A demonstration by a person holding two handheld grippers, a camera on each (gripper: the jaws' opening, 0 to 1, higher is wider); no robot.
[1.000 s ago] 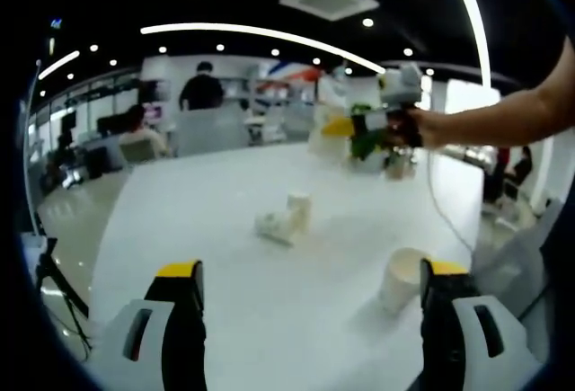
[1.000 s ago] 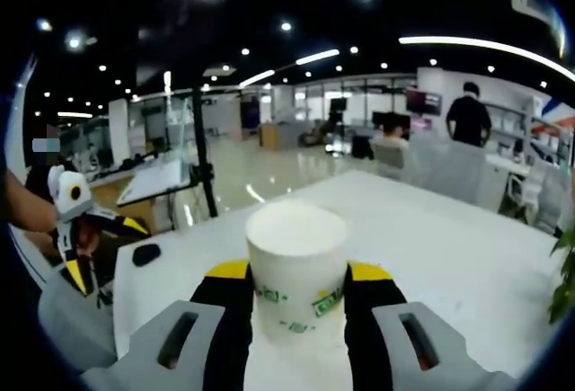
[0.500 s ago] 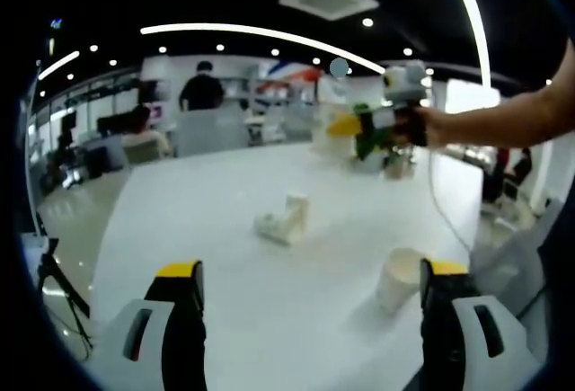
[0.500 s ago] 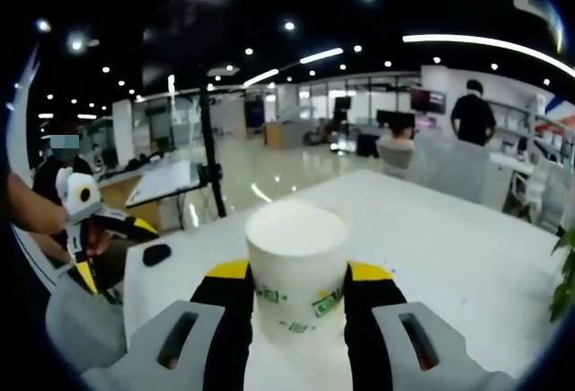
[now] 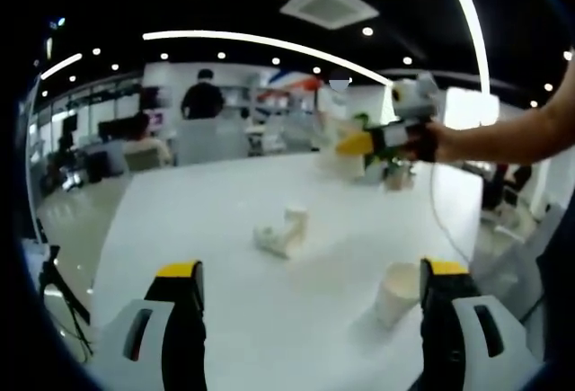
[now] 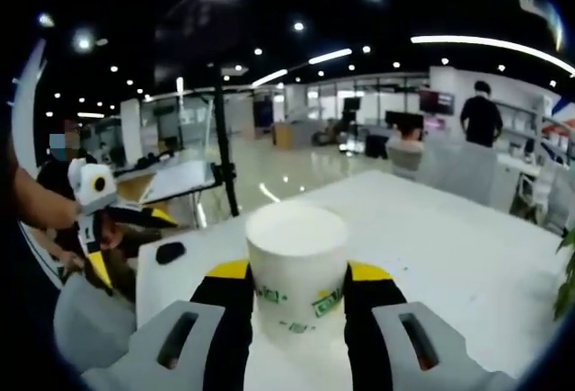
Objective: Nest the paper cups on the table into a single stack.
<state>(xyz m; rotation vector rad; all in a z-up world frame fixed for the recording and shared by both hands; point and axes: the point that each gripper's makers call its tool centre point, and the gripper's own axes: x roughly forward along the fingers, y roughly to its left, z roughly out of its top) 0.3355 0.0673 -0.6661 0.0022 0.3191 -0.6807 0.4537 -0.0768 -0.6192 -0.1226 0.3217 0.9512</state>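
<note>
Right gripper (image 6: 296,306) clamped on an upside-down paper cup (image 6: 296,270), yellow-tipped jaws pressing its two sides, green print low on the cup wall, flat base facing the camera. Held above the white table (image 6: 467,256), well clear of the surface. Seen from the left gripper view, same gripper (image 5: 359,144) out over the far right part of the table (image 5: 198,229), gripped by a hand (image 5: 429,142) on a bare forearm, cup there too blurred to make out. Left gripper (image 5: 310,315) spread wide, nothing between the jaws, poised low over the near edge of the table. Just inside its right jaw, an upright cup (image 5: 398,290) standing mouth-up on the table. Farther off, near the table's middle, a small cluster (image 5: 281,229): one cup upright, one lying on its side against it, touching. In the right gripper view, left gripper (image 6: 99,229) at the far left, held by a hand, beside a dark mouse-like object (image 6: 169,252) on the table corner. Behind: open office, ceiling lights, people seated and standing at distant desks.
</note>
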